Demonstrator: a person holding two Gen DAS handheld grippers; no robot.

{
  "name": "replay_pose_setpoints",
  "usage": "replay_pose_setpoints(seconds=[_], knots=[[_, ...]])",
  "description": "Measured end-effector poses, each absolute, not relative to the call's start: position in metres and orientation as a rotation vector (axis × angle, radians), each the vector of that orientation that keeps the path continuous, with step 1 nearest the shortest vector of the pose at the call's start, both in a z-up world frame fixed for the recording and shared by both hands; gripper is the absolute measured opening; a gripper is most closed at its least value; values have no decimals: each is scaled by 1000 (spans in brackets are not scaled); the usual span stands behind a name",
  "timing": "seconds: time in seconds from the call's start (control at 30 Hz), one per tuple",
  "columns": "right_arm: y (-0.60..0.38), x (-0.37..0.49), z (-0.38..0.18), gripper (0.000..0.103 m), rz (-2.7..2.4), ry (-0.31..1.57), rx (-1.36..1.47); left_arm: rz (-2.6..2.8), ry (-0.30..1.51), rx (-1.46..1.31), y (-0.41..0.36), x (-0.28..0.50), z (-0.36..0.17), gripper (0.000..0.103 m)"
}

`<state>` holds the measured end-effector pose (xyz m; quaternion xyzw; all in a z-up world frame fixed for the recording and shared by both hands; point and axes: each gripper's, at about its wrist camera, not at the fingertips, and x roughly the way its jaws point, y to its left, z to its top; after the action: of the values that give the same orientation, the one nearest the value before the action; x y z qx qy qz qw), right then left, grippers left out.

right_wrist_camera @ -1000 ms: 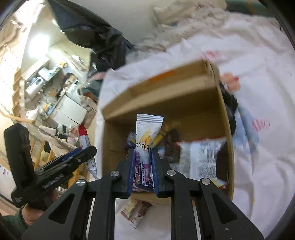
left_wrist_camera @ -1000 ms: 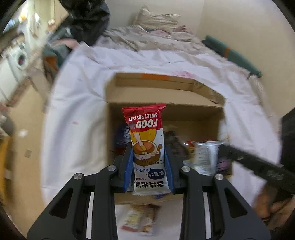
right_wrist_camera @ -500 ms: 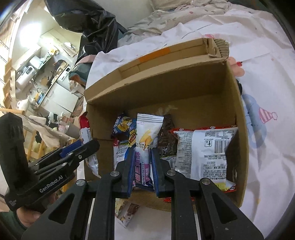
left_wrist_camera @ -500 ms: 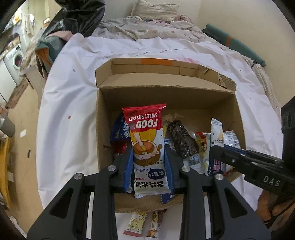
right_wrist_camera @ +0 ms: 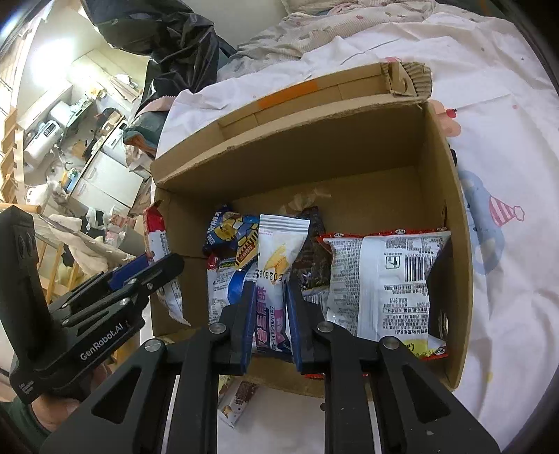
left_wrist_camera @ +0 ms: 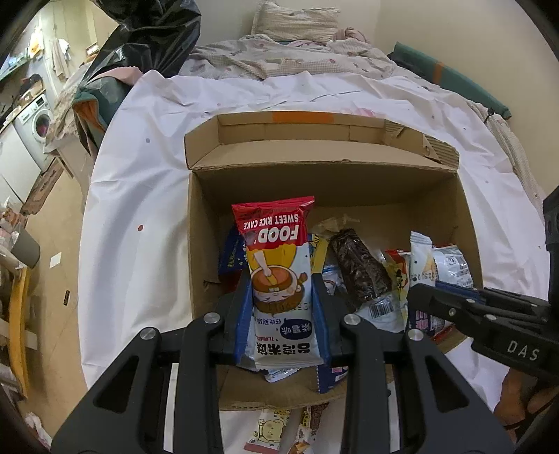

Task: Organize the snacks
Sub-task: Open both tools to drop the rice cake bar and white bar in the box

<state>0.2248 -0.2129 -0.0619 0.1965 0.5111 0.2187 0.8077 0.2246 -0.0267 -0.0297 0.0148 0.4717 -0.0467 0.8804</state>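
An open cardboard box (left_wrist_camera: pixel 325 185) sits on a white sheet, with several snack packets inside. My left gripper (left_wrist_camera: pixel 281 290) is shut on a red-and-white sweet rice cake packet (left_wrist_camera: pixel 276 258), held upright over the box's near left corner. My right gripper (right_wrist_camera: pixel 270 293) is shut on a slim white-and-purple packet (right_wrist_camera: pixel 279 251) above the box's (right_wrist_camera: pixel 332 146) middle. In the right wrist view the left gripper (right_wrist_camera: pixel 157 269) shows just outside the box's left wall. A dark brownie packet (left_wrist_camera: pixel 360 269) and a large white packet (right_wrist_camera: pixel 384 279) lie in the box.
Loose snack packets (left_wrist_camera: pixel 269 429) lie on the sheet in front of the box. A black plastic bag (left_wrist_camera: pixel 150 31) and rumpled bedding (left_wrist_camera: pixel 297 52) are behind it. The sheet's left edge drops to a cluttered floor with a washing machine (left_wrist_camera: pixel 35 118).
Both grippers have sunk toward the box with their packets still held, so the box fills more of each view. The blur has gone from both views.
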Motion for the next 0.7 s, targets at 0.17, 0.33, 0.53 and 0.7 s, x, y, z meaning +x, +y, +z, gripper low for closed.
replay_pose_setpoints(seconds=[0.17,0.33,0.53,0.7], knots=[[-217,224,-63,22,470,1090,441,-103,980,35,-26,223,-30,28],[-218,222,-57,22,483,1062,439,-128,996,19,-27,223,-30,32],[-220,221,-54,63,478,1049,451,-147,955,20,-27,218,-22,76],[-224,219,-47,69,474,1005,461,-136,940,21,-26,217,-18,81]])
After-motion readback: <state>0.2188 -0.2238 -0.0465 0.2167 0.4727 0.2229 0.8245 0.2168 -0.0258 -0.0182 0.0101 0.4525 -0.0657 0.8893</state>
